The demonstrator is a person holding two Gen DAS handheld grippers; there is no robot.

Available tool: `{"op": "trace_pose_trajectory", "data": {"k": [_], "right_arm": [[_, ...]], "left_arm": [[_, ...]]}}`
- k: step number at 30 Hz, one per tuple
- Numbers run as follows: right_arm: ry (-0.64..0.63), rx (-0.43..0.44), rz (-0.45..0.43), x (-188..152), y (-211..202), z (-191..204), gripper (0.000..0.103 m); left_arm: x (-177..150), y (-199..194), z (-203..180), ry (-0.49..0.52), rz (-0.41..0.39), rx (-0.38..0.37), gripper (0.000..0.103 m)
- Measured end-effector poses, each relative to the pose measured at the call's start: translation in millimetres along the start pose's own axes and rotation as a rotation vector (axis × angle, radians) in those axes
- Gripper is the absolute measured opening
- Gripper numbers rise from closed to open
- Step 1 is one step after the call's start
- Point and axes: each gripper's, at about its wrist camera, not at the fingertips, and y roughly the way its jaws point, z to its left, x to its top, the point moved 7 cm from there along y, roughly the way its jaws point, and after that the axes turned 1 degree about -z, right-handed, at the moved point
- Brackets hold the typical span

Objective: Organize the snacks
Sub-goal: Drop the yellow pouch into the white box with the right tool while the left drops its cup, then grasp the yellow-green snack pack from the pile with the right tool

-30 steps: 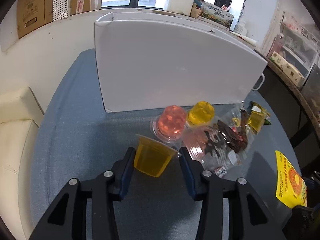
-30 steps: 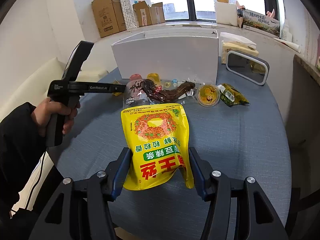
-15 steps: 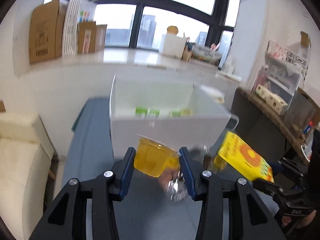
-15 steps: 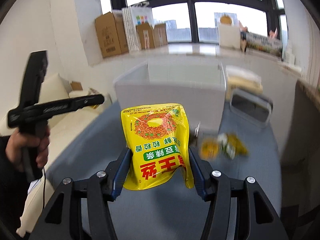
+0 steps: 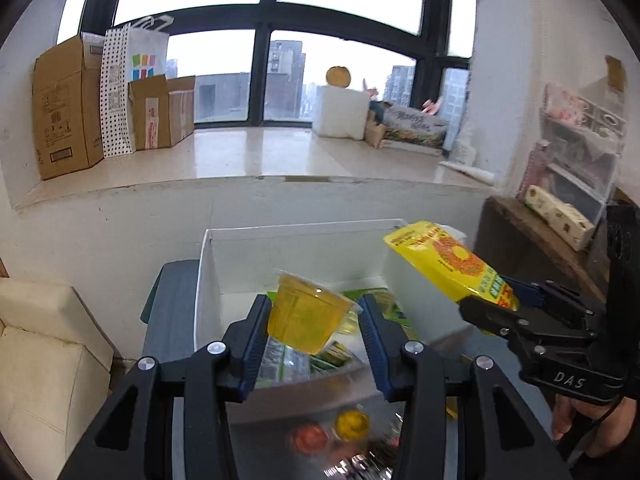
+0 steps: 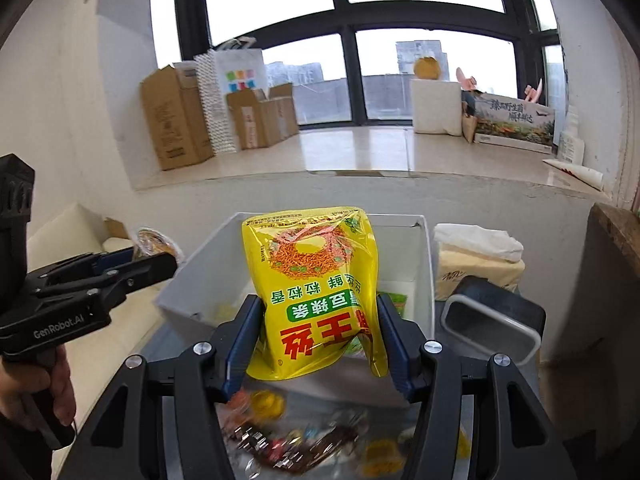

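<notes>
While both tools hang above the white storage bin (image 5: 304, 252), the left gripper (image 5: 312, 326) has its blue-padded jaws closed against the sides of a yellow jelly cup (image 5: 306, 312), which sits tilted between them over the bin's open top. Green-wrapped packets (image 5: 332, 352) lie on the bin floor beneath the cup. To the right in the same view, the right gripper (image 5: 506, 294) pinches the lower end of a yellow snack pouch (image 5: 444, 264), its upper end reaching over the bin's right wall.

From the right wrist camera, the right gripper (image 6: 320, 334) is clamped on the snack pouch (image 6: 316, 288), printed with upside-down red and green characters, held upright in front of the bin (image 6: 200, 276). The left gripper (image 6: 148, 260) enters from the left edge, the jelly cup's foil lid (image 6: 154, 242) just showing past its fingers.

Loose snacks, blurred, lie on the grey table near the bin's front wall: an orange jelly cup (image 5: 310, 438) and a yellow one (image 5: 352, 424) among crinkled wrappers. A white-rimmed container (image 6: 492, 324) stands just right of the bin, a tissue pack (image 6: 476, 256) behind it. Cardboard boxes (image 5: 60, 104) line the windowsill.
</notes>
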Motion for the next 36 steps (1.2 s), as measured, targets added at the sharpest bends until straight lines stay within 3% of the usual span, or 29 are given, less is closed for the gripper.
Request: {"op": "trace_pose_trajectory", "data": {"k": [2,4,6,8,16,18,23,29,36], "right_arm": [[0.018,-0.008,0.017,4,15,-8,0.062],[0.017,-0.013,0.031,6,25,-15,0.071],[0.030,-0.035,0.038,6,31,-21,0.092],[0.030,-0.042,0.025,6,29,-23,0.094],[0.031,-0.027,0.010,4,20,-26,0.095],[0.024,-0.024,0.007,3,16,-24,0.103],[0.032,0.006,-0.019,-9,-10,-21,0.103],[0.046,0.041,-0.039,-49,-55,-24,0.103],[0.078,0.006,0.021,-127,-87,-37,0.103]], "left_arm": [[0,18,6,-0.002,0.032,0.014,0.050],[-3,32,12,-0.004,0.068,0.049,0.062],[-5,36,14,-0.004,0.073,0.057,0.103],[-6,35,13,0.009,0.046,0.065,0.103],[-8,33,8,-0.004,0.062,0.059,0.103],[-9,29,4,0.002,0.066,0.053,0.103],[-22,8,-5,-0.013,0.059,0.035,0.103],[-74,-36,-21,-0.026,0.051,-0.006,0.103],[-147,-77,-24,-0.101,0.082,-0.011,0.103]]}}
